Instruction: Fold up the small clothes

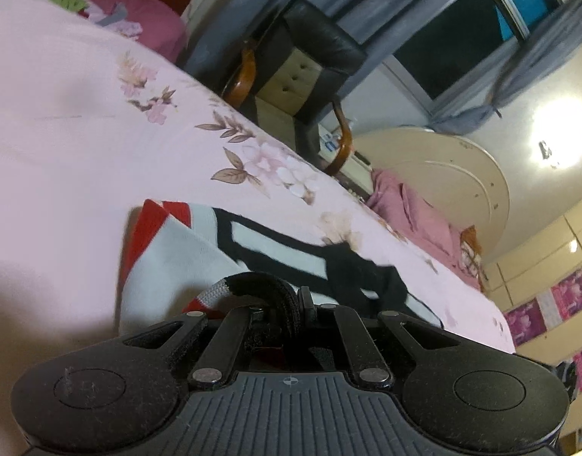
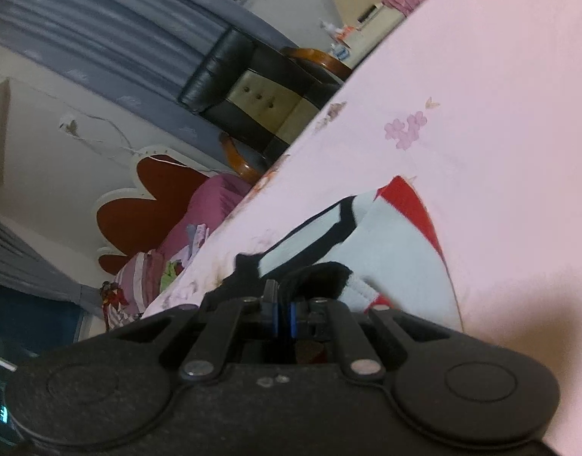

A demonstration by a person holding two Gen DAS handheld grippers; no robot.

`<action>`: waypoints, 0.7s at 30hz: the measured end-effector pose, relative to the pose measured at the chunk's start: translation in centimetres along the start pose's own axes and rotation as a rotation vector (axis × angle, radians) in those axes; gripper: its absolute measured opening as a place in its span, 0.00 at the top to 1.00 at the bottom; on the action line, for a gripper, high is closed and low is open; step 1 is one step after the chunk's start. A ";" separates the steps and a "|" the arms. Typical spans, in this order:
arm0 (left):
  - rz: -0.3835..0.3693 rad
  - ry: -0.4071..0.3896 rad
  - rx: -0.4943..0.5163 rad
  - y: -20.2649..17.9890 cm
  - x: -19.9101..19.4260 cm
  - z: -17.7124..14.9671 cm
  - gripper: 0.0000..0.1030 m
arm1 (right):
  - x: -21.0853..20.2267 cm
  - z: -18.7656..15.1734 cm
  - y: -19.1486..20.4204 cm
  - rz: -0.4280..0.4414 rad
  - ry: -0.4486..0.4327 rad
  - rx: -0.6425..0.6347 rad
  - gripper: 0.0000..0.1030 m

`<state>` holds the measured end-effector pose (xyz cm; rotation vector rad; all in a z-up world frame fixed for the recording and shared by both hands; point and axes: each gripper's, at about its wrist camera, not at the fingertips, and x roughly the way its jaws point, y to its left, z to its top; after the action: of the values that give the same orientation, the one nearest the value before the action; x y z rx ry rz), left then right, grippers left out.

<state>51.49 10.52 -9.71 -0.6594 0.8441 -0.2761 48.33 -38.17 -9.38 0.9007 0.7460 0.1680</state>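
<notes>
Right now both tongs are gripping the same small garment, a white top (image 1: 169, 262) with black bands and red trim, which is lying on the pink flowered bed sheet (image 1: 81, 144). The left tongs (image 1: 287, 304) are closed on a ribbed edge of it, striped white, red and black, bunched right at the tips. The right tongs (image 2: 281, 300) are likewise pinched shut on a black and white ribbed edge, with a bit of red showing beside them. Beyond each grip the rest of the top is spreading away across the sheet, partly flat and partly rumpled, with a black portion lying crumpled toward the far side.

Judging by this, the step in hand is the carrying-over of one edge: both held corners are being brought across the body of the top to make a fold, and the fold is not yet laid down. How far the whole job has come I cannot tell from these views; a heap of other clothes (image 1: 97, 15) is sitting well apart near the pink pillows (image 1: 146, 11).

The next move is calling for both corners to travel level with each other, so the edge lands square on the far part, then for a gentle lowering before letting go. Pulling unevenly is likely to skew the crease or drag the crumpled black part along.
</notes>
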 end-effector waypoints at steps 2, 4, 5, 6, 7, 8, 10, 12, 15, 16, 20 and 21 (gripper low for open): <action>-0.017 -0.012 -0.021 0.7 1.5 0.0 0.95 | 1.5 0.7 -0.8 0.006 0.006 0.011 0.94; -0.040 -0.047 -0.032 1.0 2.5 0.0 0.95 | 3.0 1.2 -1.3 0.015 0.006 -0.007 0.92; -0.049 -0.051 -0.039 1.2 2.9 0.0 0.94 | 3.3 1.3 -1.4 0.021 -0.001 -0.029 0.87; -0.053 -0.056 -0.045 1.3 3.2 -0.1 0.94 | 3.9 1.4 -1.4 0.010 -0.014 -0.055 0.82; -0.047 -0.062 -0.044 1.3 3.5 -0.1 0.94 | 4.2 1.4 -1.5 0.012 -0.019 -0.067 0.79; -0.038 -0.064 -0.037 1.4 3.8 -0.1 0.94 | 4.4 1.4 -1.6 0.024 -0.021 -0.072 0.73; -0.026 -0.068 -0.016 1.3 3.9 -0.3 0.89 | 4.6 1.4 -1.6 0.047 -0.034 -0.088 0.65; -0.026 -0.090 0.002 1.2 3.8 -0.2 0.79 | 4.5 1.4 -1.3 0.059 -0.049 -0.106 0.57; -0.025 -0.143 0.035 0.7 3.1 0.0 0.42 | 4.3 1.5 -1.0 0.061 -0.064 -0.125 0.53; -0.014 -0.165 0.051 0.5 2.7 0.1 0.30 | 4.2 1.5 -1.0 0.060 -0.070 -0.126 0.52; 0.065 -0.186 0.198 -1.1 1.9 0.8 0.23 | 3.2 2.2 -0.9 0.058 -0.108 -0.127 0.46; 0.096 -0.159 0.248 -1.4 2.1 1.0 0.23 | 3.0 2.3 -0.8 0.052 -0.109 -0.139 0.47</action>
<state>53.59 8.86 -9.56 -0.4025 0.6737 -0.2333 51.91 -38.88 -10.67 0.7907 0.6025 0.2125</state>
